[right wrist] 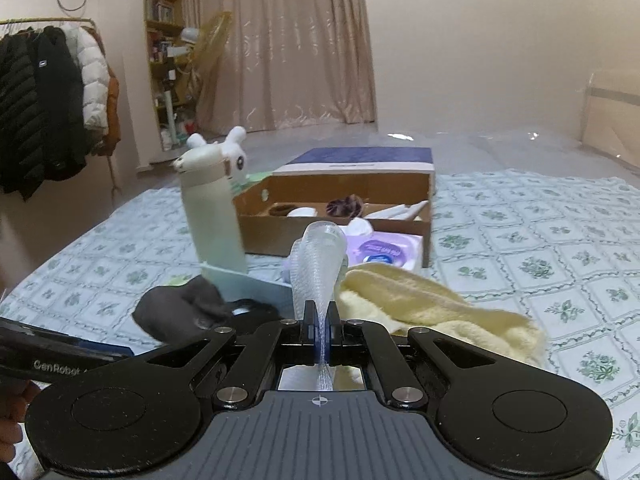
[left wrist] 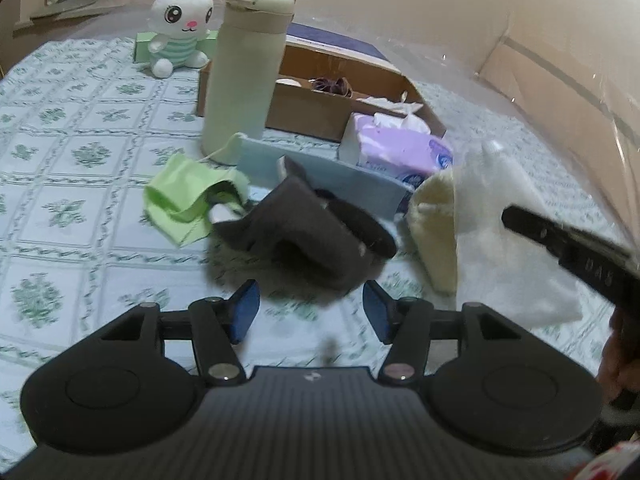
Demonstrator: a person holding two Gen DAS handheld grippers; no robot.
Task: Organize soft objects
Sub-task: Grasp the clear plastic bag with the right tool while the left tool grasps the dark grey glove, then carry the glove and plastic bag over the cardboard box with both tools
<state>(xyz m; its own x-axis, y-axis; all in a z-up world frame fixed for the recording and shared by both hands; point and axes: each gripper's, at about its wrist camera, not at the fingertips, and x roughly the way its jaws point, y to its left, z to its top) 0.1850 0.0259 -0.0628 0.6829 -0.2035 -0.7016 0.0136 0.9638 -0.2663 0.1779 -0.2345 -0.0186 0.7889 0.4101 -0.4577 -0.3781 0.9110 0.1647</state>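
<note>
A dark grey sock [left wrist: 296, 232] lies blurred on the bed just beyond my open, empty left gripper [left wrist: 310, 310]; it also shows in the right wrist view [right wrist: 180, 312]. My right gripper [right wrist: 322, 336] is shut on a white cloth [right wrist: 318, 264], which stands up between the pads and hangs as a white sheet in the left wrist view [left wrist: 508, 248]. A cream towel [right wrist: 432, 308] lies under it. A green cloth [left wrist: 184, 204] lies to the left. A white plush rabbit [left wrist: 182, 20] sits at the back.
A pale green bottle [left wrist: 244, 68] stands beside a cardboard box [left wrist: 320, 108] holding small items. A purple tissue pack [left wrist: 400, 148] and a light blue board [left wrist: 320, 180] lie in front. The patterned bedsheet [left wrist: 80, 160] covers the bed. Coats [right wrist: 48, 92] hang far left.
</note>
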